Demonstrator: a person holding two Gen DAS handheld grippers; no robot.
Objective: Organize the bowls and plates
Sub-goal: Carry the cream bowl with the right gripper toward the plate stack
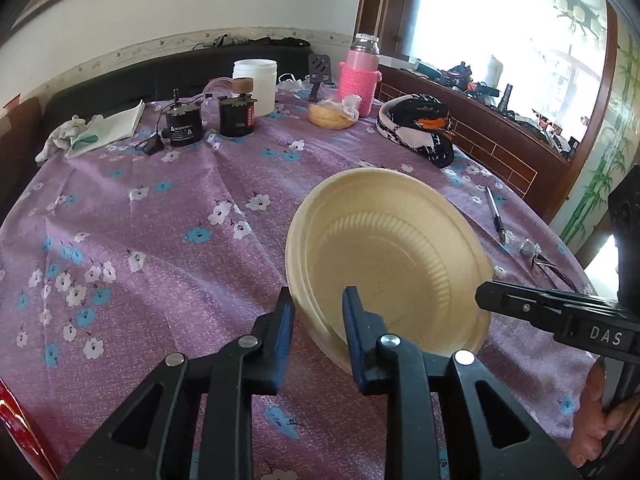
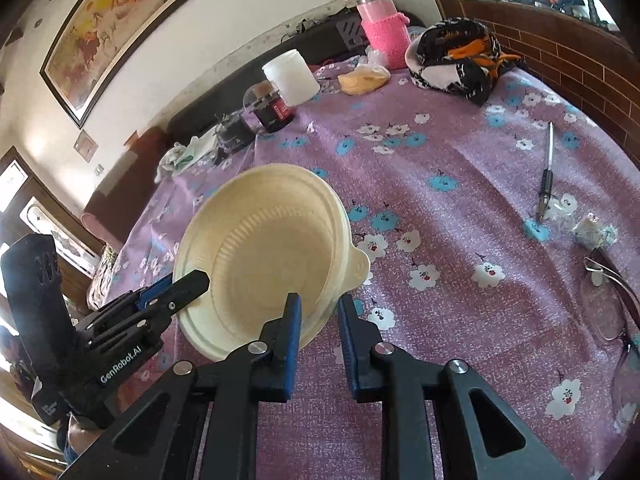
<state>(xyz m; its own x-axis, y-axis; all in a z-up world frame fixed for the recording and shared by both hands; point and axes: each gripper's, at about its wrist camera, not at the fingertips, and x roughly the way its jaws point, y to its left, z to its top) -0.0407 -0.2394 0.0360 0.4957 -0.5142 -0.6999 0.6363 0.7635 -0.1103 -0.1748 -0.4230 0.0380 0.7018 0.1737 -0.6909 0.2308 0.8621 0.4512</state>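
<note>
Cream plastic bowl (image 1: pixel 384 256) tilted above floral worktop (image 1: pixel 160 248), opening facing cameras.
Rim clamped by left claw (image 1: pixel 318 316) and right claw (image 2: pixel 318 320); "DAS", "GenRobot.AI" legible.

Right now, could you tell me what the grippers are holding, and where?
Both hold the stacked cream plastic bowls by the rim: left gripper near edge, right gripper opposite side.

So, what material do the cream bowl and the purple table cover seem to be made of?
Cream bowl: probably thin moulded plastic or pulp, matte; fine pressed ribs ring the inside and a small tab sticks out from the rim. Purple table cover: looks like thin printed plastic sheet or cloth, with a slight sheen, creases and a flower print.
</note>
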